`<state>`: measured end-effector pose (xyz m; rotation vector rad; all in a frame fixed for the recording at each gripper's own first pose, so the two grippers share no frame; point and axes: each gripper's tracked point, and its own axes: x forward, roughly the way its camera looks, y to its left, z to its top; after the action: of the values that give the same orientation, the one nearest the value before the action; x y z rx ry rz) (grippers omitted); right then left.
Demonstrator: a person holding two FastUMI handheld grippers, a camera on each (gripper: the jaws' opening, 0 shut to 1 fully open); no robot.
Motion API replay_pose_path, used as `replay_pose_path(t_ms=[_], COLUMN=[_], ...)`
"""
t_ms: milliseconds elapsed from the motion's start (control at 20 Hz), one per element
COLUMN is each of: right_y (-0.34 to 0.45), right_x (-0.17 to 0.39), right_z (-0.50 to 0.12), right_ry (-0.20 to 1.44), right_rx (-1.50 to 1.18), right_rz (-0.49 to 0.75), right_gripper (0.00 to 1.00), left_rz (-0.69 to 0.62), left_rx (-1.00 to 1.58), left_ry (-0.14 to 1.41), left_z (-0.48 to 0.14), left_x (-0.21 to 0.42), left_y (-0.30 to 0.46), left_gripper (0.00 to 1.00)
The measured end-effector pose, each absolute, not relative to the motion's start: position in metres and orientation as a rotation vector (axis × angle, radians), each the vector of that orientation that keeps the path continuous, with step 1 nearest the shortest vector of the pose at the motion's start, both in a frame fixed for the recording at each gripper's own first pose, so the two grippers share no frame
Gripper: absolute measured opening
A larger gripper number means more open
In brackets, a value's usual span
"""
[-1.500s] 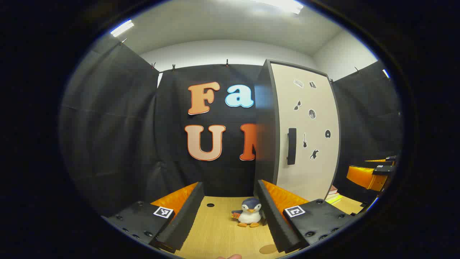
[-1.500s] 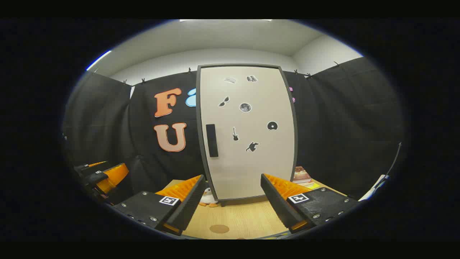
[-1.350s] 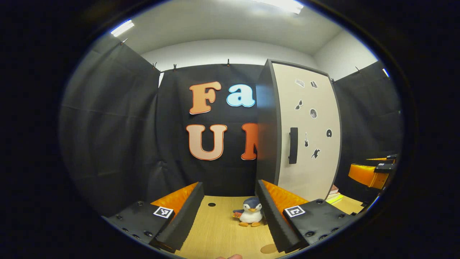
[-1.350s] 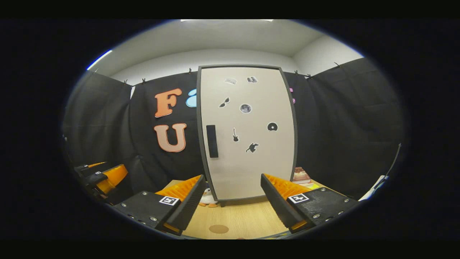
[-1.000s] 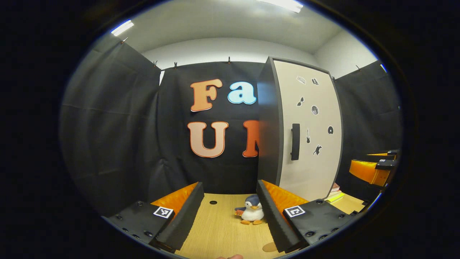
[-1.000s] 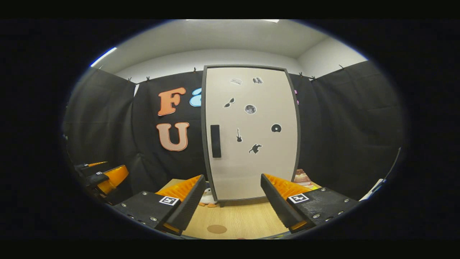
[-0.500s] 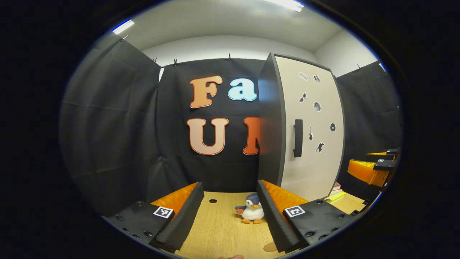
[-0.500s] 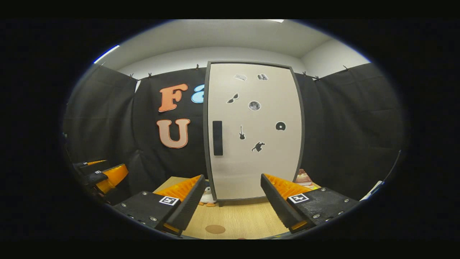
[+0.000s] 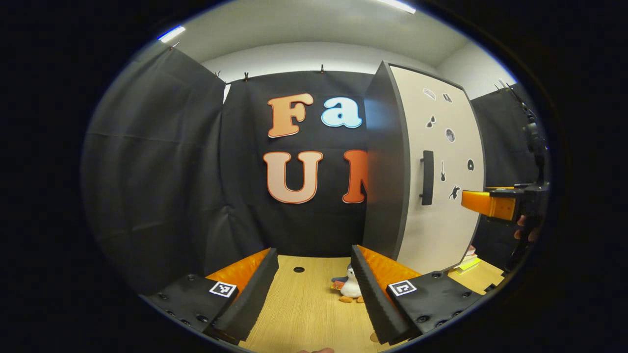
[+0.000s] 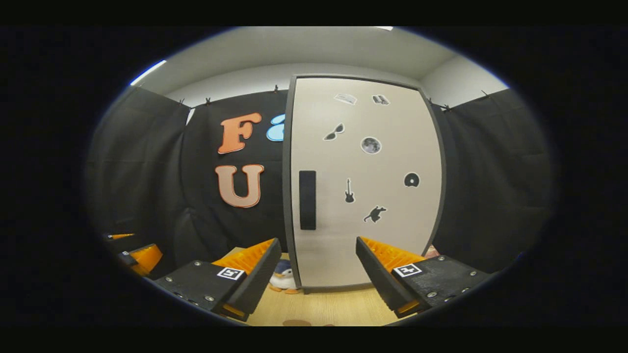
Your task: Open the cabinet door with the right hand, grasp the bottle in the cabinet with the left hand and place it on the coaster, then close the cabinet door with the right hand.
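Cabinet [image 10: 363,235] stands tall on the wooden table [image 10: 333,306], and I use it as my landmark. Its door [image 10: 365,122] is pale, with small dark stickers on it, and it is closed. A black handle [image 10: 307,200] sits upright near the door's left edge. My right gripper [image 10: 318,274] points straight at the door, near it but not touching, and its two fingers are spread wide apart with nothing between them. My left gripper [image 9: 314,289] is off to the left of the cabinet, looking past its dark side wall [image 9: 385,166]. Its fingers are spread wide too, and they hold nothing. A little toy penguin [image 9: 351,289] sits on the table by the cabinet's left front corner, and in the left gripper view it is partly hidden behind one finger. From the left gripper view I see the right gripper [image 9: 490,203] in front of the door, level with the handle, with a hand [image 9: 527,230] behind it. Some books [image 9: 466,262] lie on the table to the right of the cabinet. I cannot see the bottle, because the door is closed.
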<state>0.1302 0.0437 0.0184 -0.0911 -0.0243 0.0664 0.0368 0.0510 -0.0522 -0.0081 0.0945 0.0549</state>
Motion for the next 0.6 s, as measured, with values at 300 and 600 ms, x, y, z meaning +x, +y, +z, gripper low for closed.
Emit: replay_pose_path(t_ms=[300,600], right_y=[0.061,0.064], right_x=[0.202,0.253], right_z=[0.037,0.037], right_ry=[-0.048,-0.03], right_rx=[-0.072,-0.026], right_rz=[0.07,0.051], right_gripper=[0.95,0.95], left_rz=[0.092,0.159], left_rx=[-0.023,-0.024], left_ry=[0.13,0.175], left_z=[-0.07,-0.094], left_x=[0.06,0.076], left_y=[0.08,0.123], left_gripper=[0.96,0.96])
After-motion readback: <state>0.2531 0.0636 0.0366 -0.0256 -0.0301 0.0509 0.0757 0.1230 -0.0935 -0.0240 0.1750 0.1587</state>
